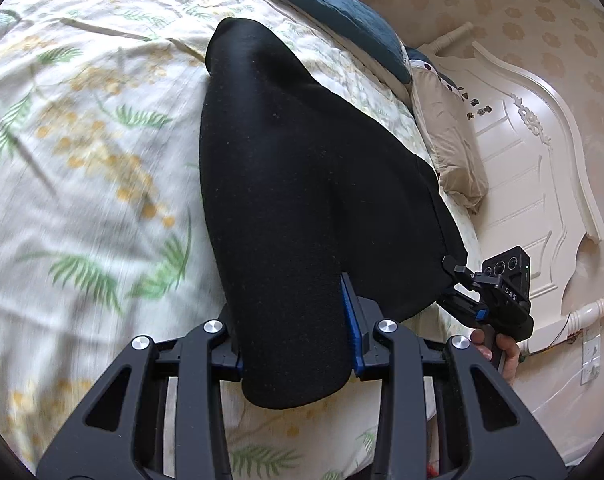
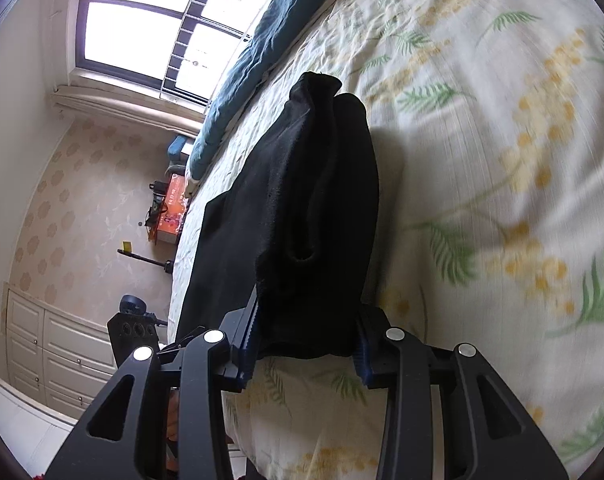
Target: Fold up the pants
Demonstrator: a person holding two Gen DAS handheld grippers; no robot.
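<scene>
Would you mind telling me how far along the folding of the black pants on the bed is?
Done: both claws have gripped the black pants, the left claw and right claw each clamped on bunched fabric. In hand: lifting that end off the floral bedspread. Left: carrying it over, laying it flat and releasing.

Both fisheye cameras sit just behind their fingers, angled down, very close over the floral-print cream bedspread (image 1: 81, 140). The left view faces the carved white headboard (image 1: 542, 168). The right view faces the bright window (image 2: 149, 20). Both share the bunched black fabric pants (image 1: 293, 200), the rumpled teal quilt (image 2: 253, 60), and probably each other's rig, though blurred.
</scene>
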